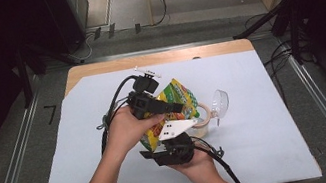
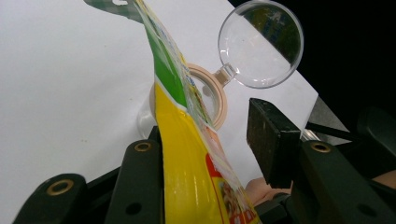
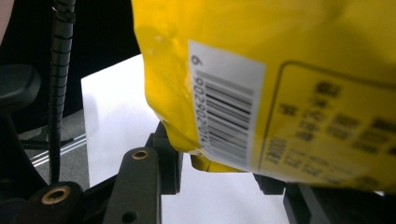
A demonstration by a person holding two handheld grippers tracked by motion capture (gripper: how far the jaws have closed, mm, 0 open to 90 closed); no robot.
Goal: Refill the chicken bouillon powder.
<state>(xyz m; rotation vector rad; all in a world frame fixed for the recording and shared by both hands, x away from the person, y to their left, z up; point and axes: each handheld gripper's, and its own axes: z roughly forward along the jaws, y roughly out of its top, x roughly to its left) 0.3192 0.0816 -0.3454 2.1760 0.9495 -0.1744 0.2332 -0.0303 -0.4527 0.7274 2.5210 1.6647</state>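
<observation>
Snack bag, yellow and green with printed pictures, held in the air over the middle of the counter, directly above a clear jar whose tan rim faces up and whose hinged transparent lid is swung open toward the counter's right edge. Left gripper: jaws stand partly apart; in the left gripper view the bag lies against one jaw while the other pad stands clear of it, so the film is between the jaws but not pinched. Right gripper: jaws set at a middling width around the bag's lower corner; whether the pads actually press on the film cannot be told. Step in hand, by judgement: positioning and opening the bag over the jar mouth before tipping the contents in. The next move calls for a firm re-grip by the left jaws near the top seal, with the bag's mouth kept centred over the tan rim so nothing spills onto the white sheet. Writing: a barcode on a white panel begins with the digits 6 902; a bordered block of small print beside it is too blurred to read.
</observation>
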